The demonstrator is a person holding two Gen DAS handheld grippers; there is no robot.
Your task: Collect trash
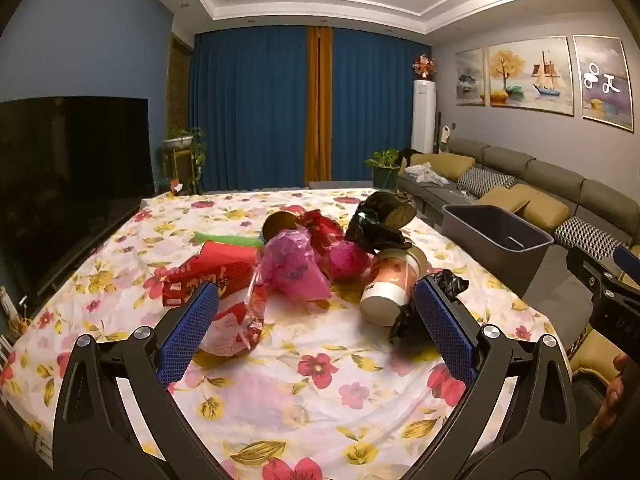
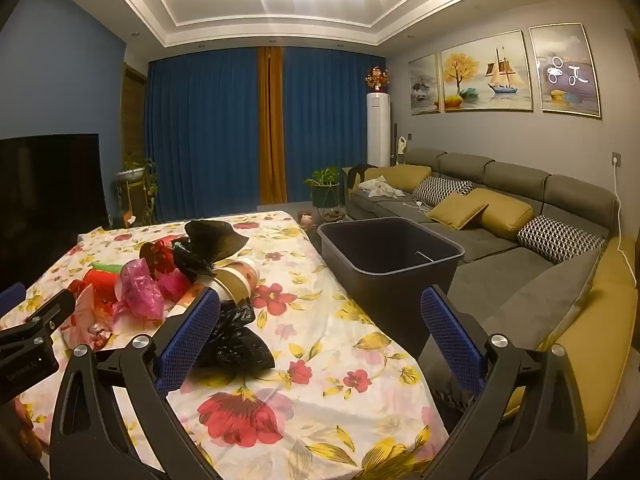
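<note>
A heap of trash lies on the floral tablecloth [image 1: 320, 400]: a red carton [image 1: 208, 276], a pink plastic bag [image 1: 292, 268], a paper cup [image 1: 390, 288] on its side, a crumpled black bag [image 1: 436, 304] and a dark bag [image 1: 380, 220] behind. My left gripper [image 1: 318, 316] hovers open just short of the heap, nothing between its fingers. In the right wrist view the black bag [image 2: 236, 336] lies beside the left fingertip, the cup [image 2: 236, 276] behind it. My right gripper [image 2: 320, 328] is open and empty near the table's right edge. A grey bin [image 2: 390, 256] stands off that edge.
A grey and yellow sofa [image 2: 520, 240] with cushions runs along the right wall behind the bin [image 1: 496, 236]. A dark television [image 1: 68, 168] stands left of the table. Blue curtains [image 1: 260, 108], potted plants and a white tower unit [image 2: 378, 128] are at the far end.
</note>
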